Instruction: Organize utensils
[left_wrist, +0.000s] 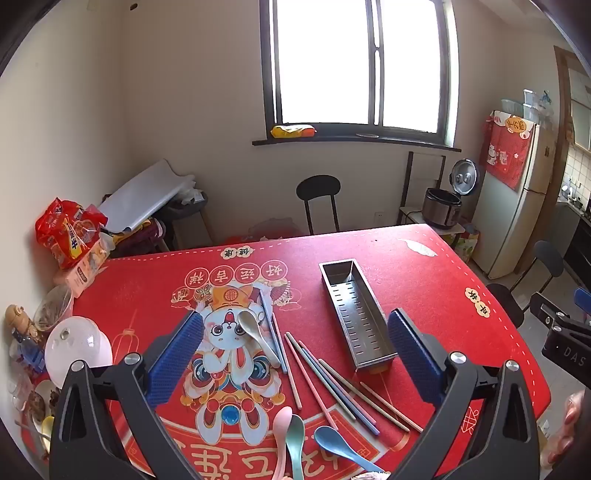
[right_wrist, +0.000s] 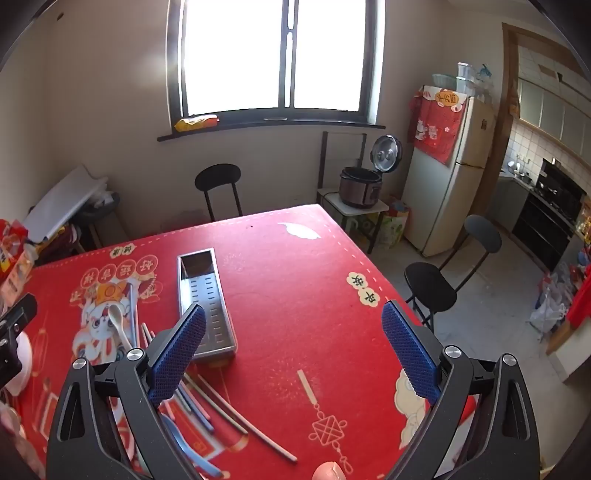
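Closest to us, left gripper (left_wrist: 295, 354) is spread wide w/ nothing between the blue pads, and the right gripper (right_wrist: 295, 354) is the same, hanging over bare red tablecloth (right_wrist: 295, 266). Right under the left one: pink spoon (left_wrist: 280, 435), green spoon (left_wrist: 295, 443) and blue spoon (left_wrist: 340, 443) side by side near the table edge. Just past those, a loose pile of pastel chopsticks (left_wrist: 332, 384), then a beige spoon (left_wrist: 255, 332) lying on the rabbit print. The steel utensil tray (left_wrist: 351, 310) sits beside the chopsticks, holding nothing afaict. Further back a black chair (left_wrist: 318, 195), rice cooker (left_wrist: 441, 206), fridge (left_wrist: 513, 206).
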